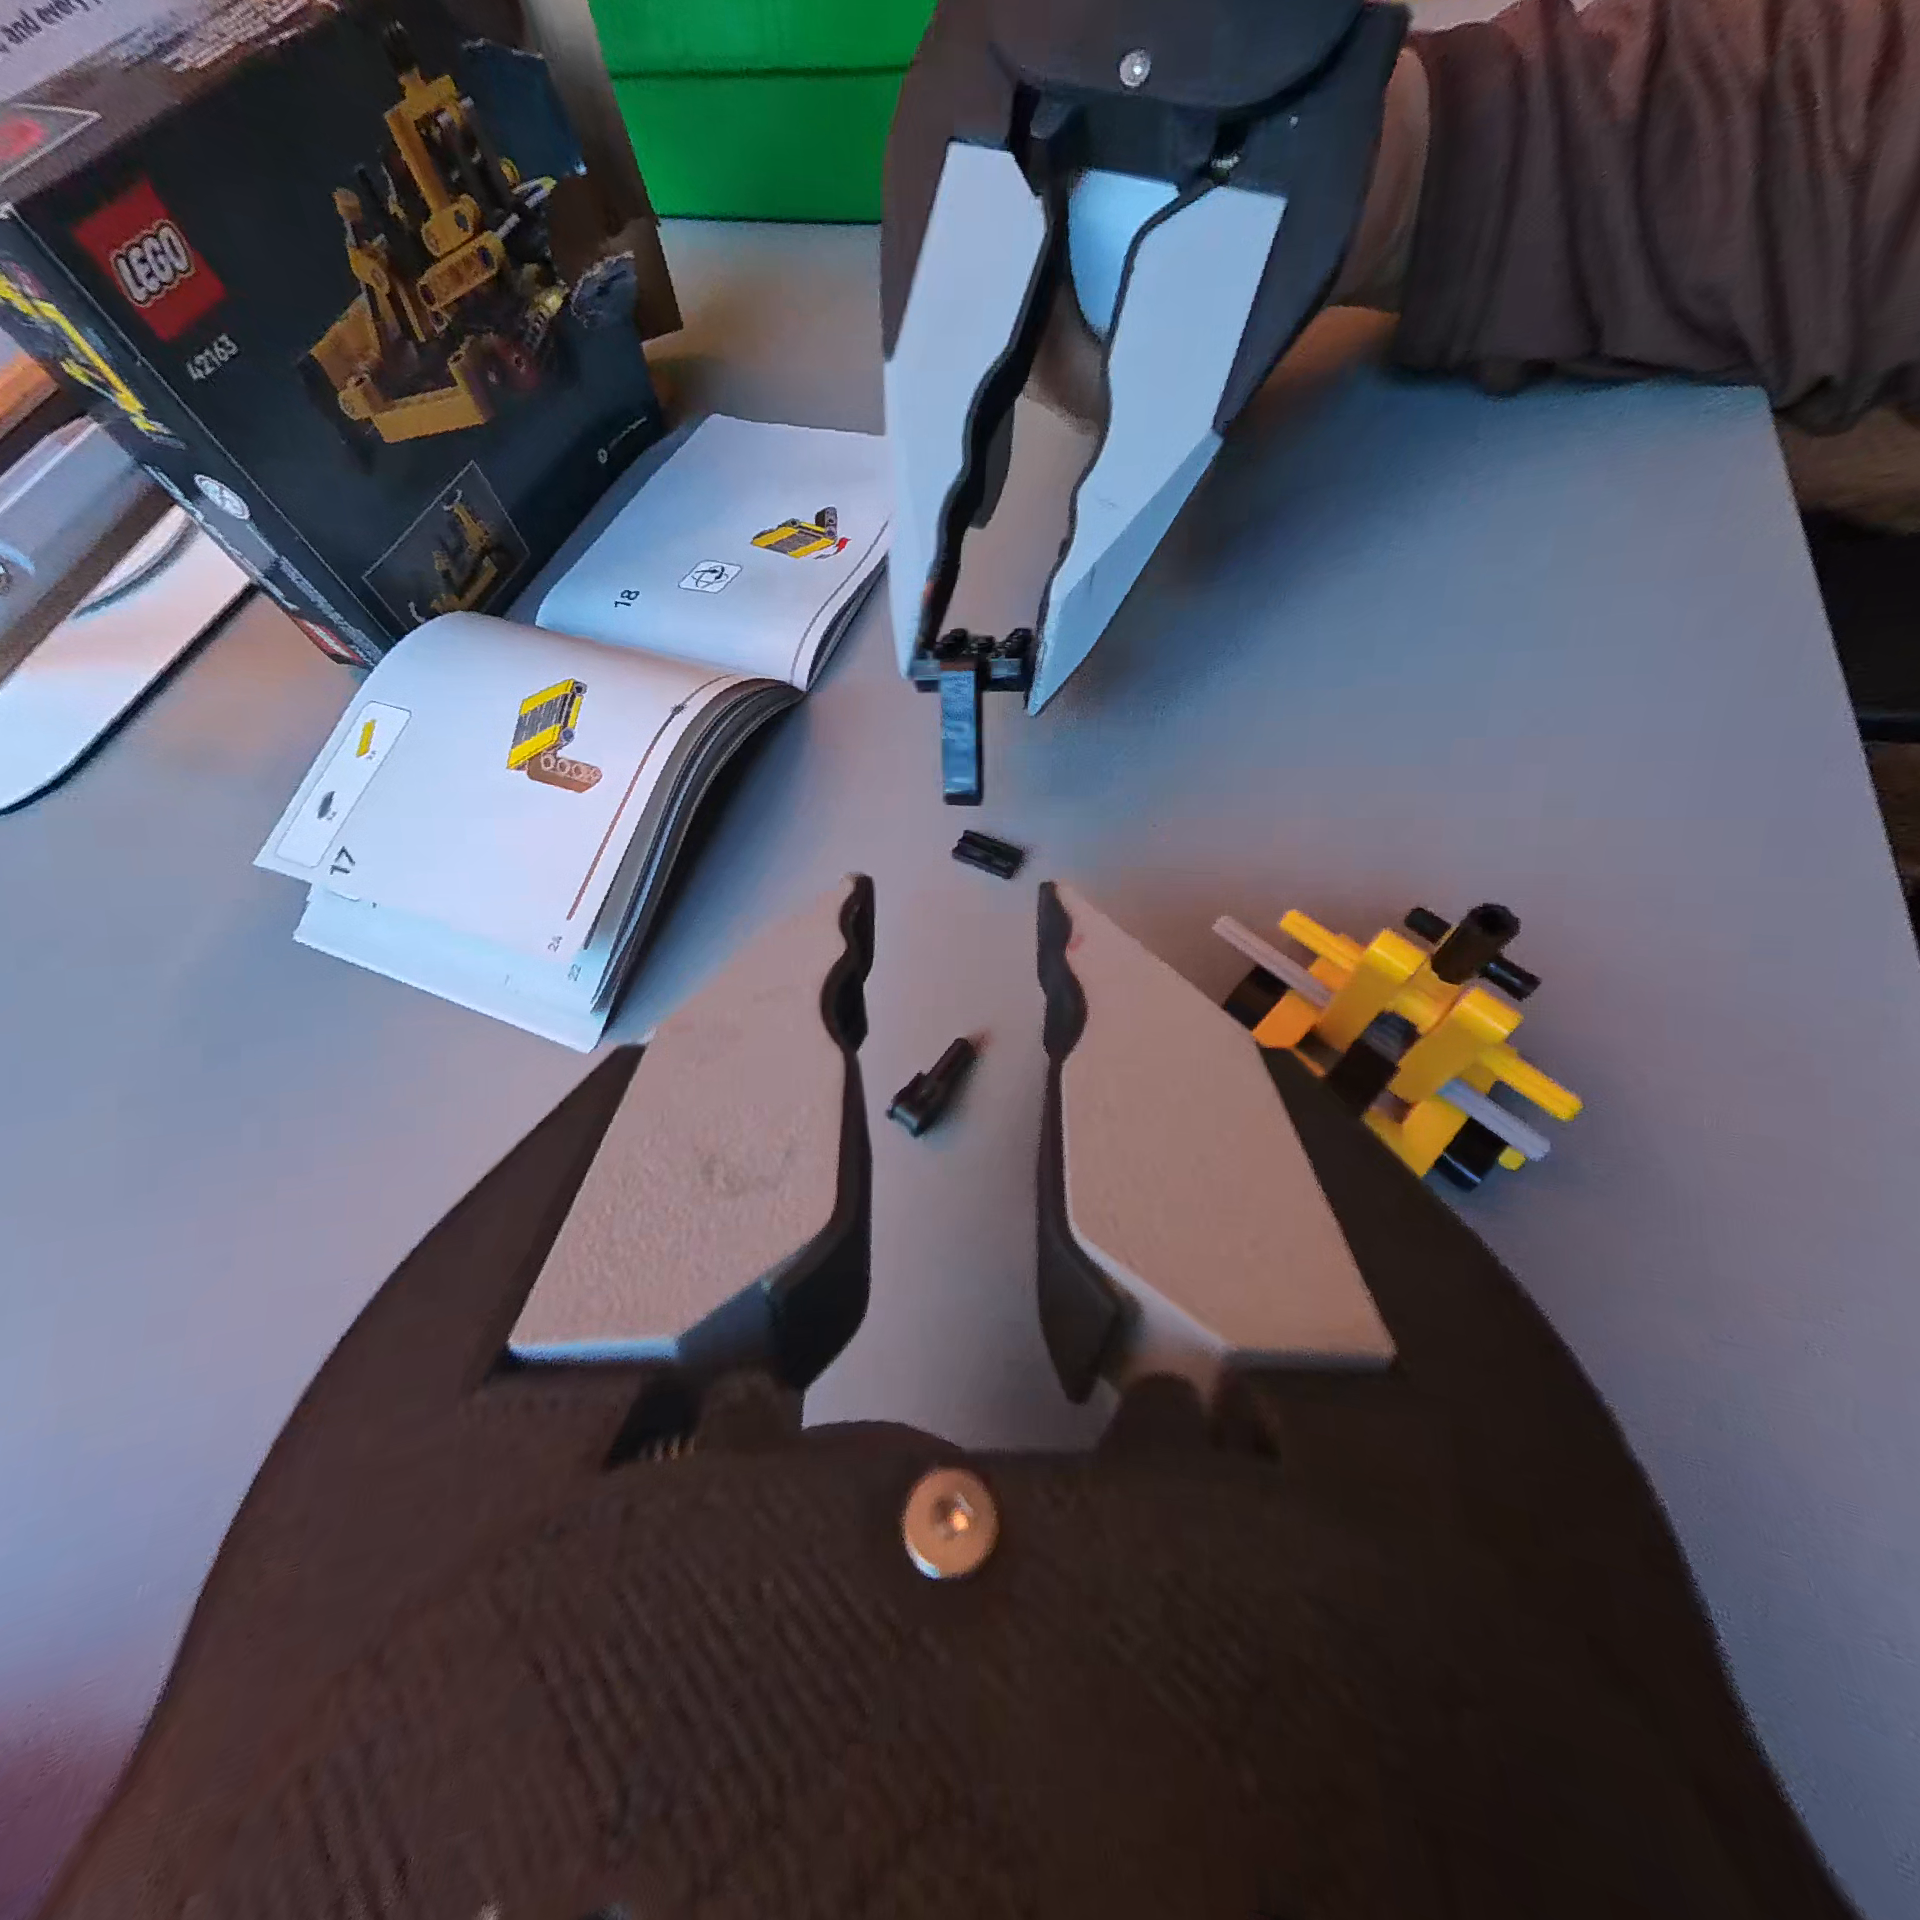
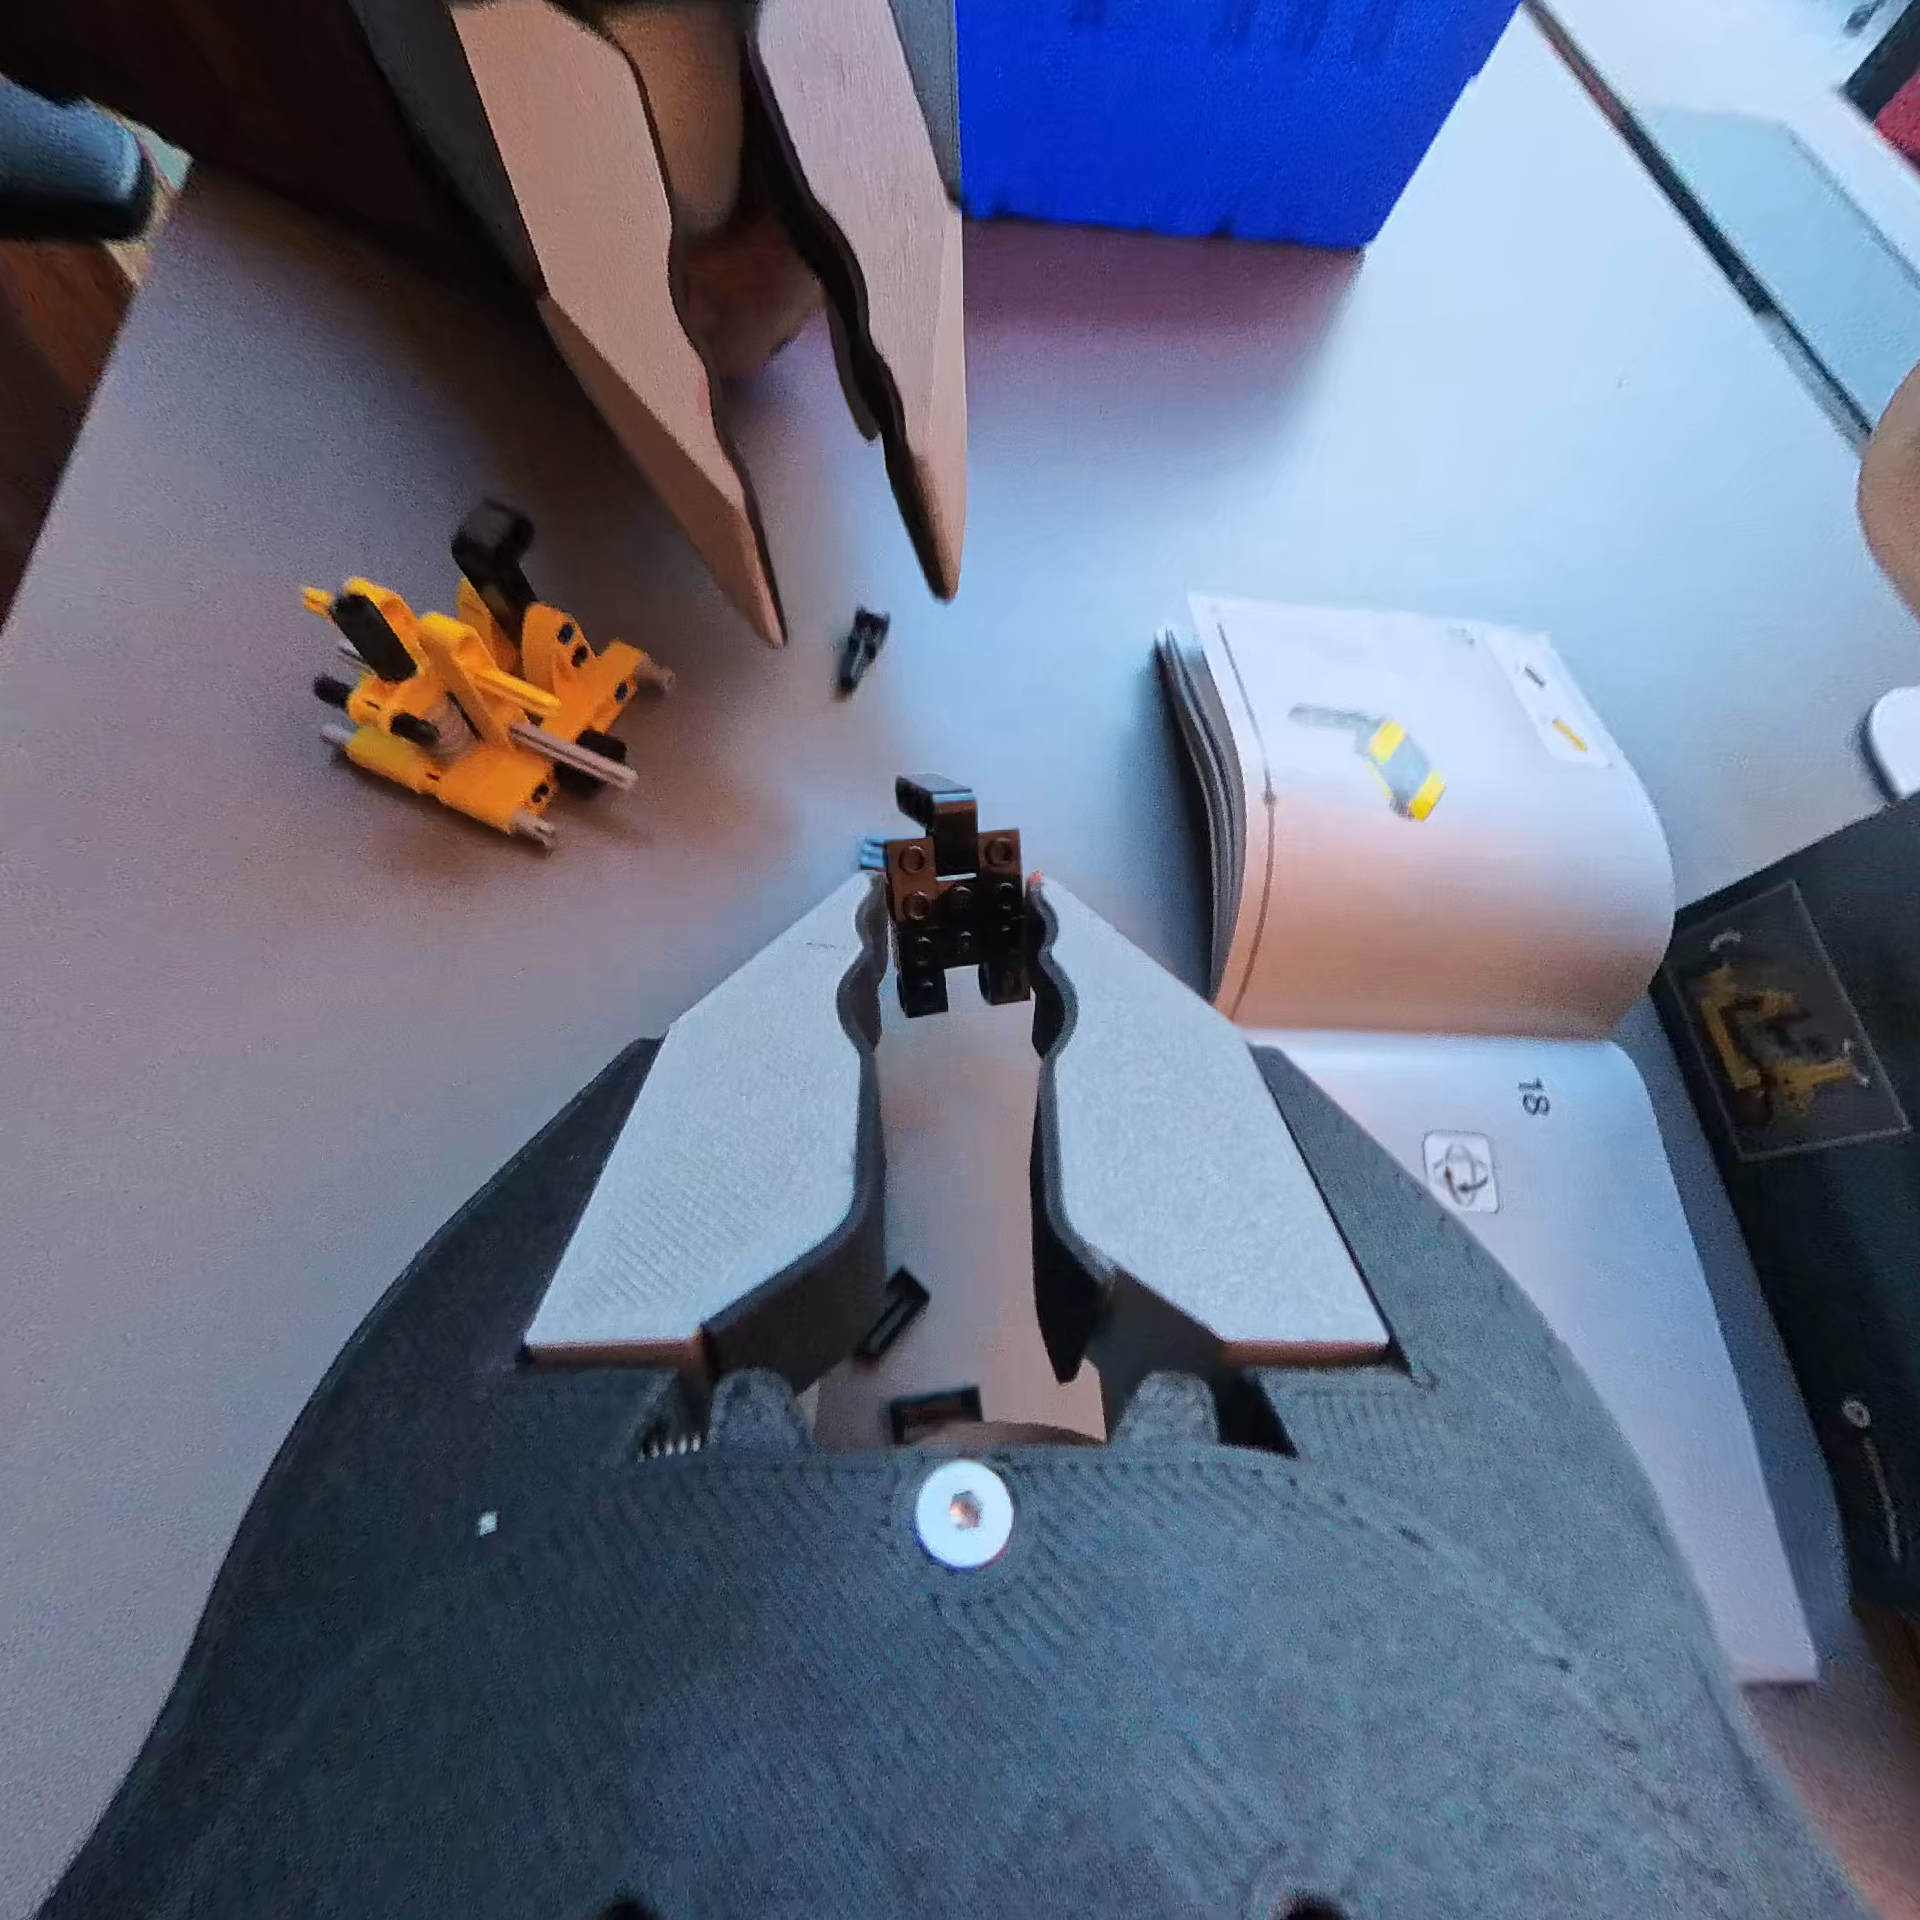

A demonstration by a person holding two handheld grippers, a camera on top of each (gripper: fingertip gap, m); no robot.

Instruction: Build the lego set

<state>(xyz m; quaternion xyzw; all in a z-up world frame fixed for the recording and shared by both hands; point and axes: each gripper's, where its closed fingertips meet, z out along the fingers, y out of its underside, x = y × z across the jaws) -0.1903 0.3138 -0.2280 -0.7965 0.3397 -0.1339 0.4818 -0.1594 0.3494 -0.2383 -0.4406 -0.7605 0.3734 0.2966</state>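
Note:
My right gripper (image 2: 951, 896) is shut on a small black brick assembly (image 2: 956, 925) and holds it above the grey table (image 2: 312, 1039). In the left wrist view the right gripper (image 1: 977, 681) points down with the assembly (image 1: 961, 727) at its tips. My left gripper (image 1: 954, 904) is open and empty, low over the table. A black pin (image 1: 935, 1081) lies on the table between its fingers. Another small black piece (image 1: 987, 854) lies just beyond its tips. The left gripper (image 2: 857, 608) also shows in the right wrist view, with the pin (image 2: 860, 649) under it. A yellow and black partial build (image 1: 1403, 1039) (image 2: 468, 707) rests beside them.
An open instruction booklet (image 1: 499, 810) (image 2: 1403, 810) lies beside the set's dark box (image 1: 343, 312) (image 2: 1787, 1039). A green bin (image 1: 758, 104) and a blue bin (image 2: 1195, 114) stand at the table's ends. A person's sleeve (image 1: 1662, 187) is behind the right gripper. Two small black pieces (image 2: 894, 1320) lie under my right gripper. The tips of one gripper are about 6 cm away from the tips of the other. My right tips are roughly 4 cm from the small black piece (image 1: 987, 854).

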